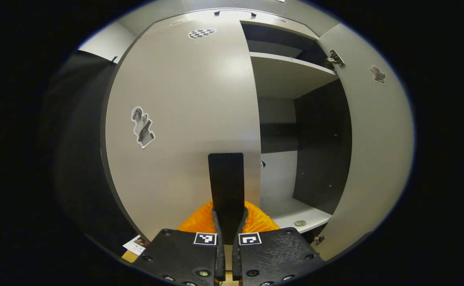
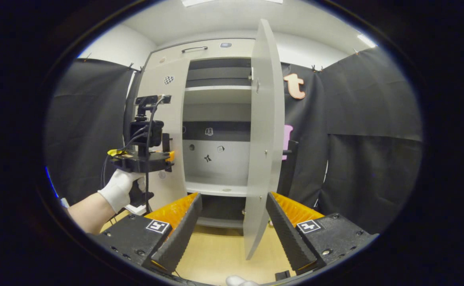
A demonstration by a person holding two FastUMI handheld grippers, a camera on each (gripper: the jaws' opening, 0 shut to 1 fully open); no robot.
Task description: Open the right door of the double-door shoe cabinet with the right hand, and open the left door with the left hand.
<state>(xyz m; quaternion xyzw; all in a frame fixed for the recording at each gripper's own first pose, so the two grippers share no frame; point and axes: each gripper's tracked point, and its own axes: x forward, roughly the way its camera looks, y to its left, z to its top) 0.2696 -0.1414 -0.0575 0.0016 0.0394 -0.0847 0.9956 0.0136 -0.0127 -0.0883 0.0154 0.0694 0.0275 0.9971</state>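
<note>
Shoe cabinet point(image 2: 216, 119) stands at the far wall, pale grey with dark inner panels and light shelves. Its right door point(image 2: 261, 139) is swung wide open and shows edge-on between the spread fingers of the right gripper point(image 2: 232, 228), which hold nothing. The left door point(image 1: 184, 131) is closed, with a sticker point(image 1: 142, 127) on it. The left gripper point(image 1: 227, 228), held by a gloved hand point(image 2: 120, 188), has its fingers nearly together, close in front of the left door's right edge; I cannot tell whether they pinch it. Wooden floor point(image 2: 216, 254) lies open before the cabinet.
</note>
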